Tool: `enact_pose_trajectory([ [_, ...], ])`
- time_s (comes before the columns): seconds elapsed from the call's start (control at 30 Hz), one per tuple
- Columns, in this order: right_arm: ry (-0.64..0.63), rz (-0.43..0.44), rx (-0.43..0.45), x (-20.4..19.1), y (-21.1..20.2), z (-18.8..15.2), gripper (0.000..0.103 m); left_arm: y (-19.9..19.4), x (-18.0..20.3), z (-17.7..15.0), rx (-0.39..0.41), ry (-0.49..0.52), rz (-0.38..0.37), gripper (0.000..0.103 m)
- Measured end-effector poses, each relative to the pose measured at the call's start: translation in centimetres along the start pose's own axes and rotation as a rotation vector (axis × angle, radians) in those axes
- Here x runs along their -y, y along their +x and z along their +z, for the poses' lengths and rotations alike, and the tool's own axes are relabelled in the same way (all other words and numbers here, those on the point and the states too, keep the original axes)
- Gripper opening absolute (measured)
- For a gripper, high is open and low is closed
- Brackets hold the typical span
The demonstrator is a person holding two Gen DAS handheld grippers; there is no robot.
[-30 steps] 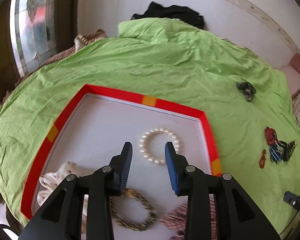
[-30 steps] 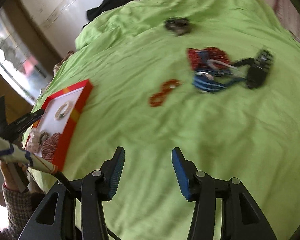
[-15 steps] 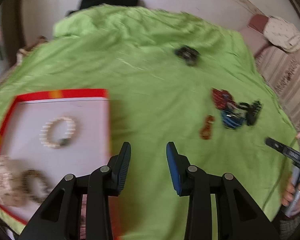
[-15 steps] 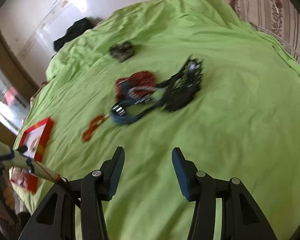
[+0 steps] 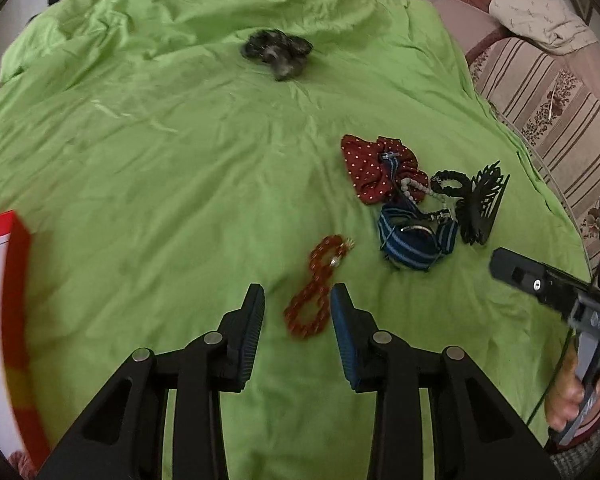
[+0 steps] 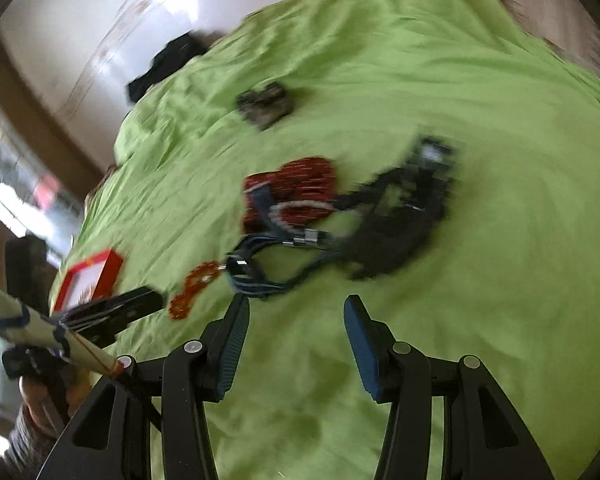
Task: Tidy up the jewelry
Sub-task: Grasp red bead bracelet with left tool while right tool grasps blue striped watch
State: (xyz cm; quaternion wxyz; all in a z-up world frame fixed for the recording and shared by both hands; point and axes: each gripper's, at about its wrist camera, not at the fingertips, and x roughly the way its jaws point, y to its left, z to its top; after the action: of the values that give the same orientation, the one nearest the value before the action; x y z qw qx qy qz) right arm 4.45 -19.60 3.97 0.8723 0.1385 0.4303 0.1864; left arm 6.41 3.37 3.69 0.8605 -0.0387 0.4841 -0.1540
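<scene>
Through my left wrist camera, my left gripper [image 5: 297,307] hangs released over the green bedsheet [image 5: 160,152], its jaws apart either side of the near end of an amber bead bracelet [image 5: 318,286] lying in a figure eight. Just beyond sits a heap — red dotted scrunchie [image 5: 366,166], blue striped strap [image 5: 414,242], black hair claw [image 5: 482,204]. A dark scrunchie [image 5: 278,50] lies well apart, farther up the bed; the red-rimmed tray [image 5: 16,304] is at far left.

Through my right wrist camera — blurred — my right gripper [image 6: 296,320] is released too, empty, near the blue striped strap [image 6: 256,276], with the amber bead bracelet [image 6: 192,288] to its left
</scene>
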Motion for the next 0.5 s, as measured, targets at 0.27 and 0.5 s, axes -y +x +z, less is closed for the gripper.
enact_pose_trajectory([
  [0.27, -0.098, 0.003, -0.049, -1.2, 3.4, 0.7, 0.053, 2.8, 1.4, 1.3, -0.02, 0.09, 0.008, 0.026],
  [0.5, -0.162, 0.001, -0.102, -1.4, 5.7, 0.9, 0.053, 3.3, 0.4, 1.3, -0.012, 0.078, -0.02, 0.013],
])
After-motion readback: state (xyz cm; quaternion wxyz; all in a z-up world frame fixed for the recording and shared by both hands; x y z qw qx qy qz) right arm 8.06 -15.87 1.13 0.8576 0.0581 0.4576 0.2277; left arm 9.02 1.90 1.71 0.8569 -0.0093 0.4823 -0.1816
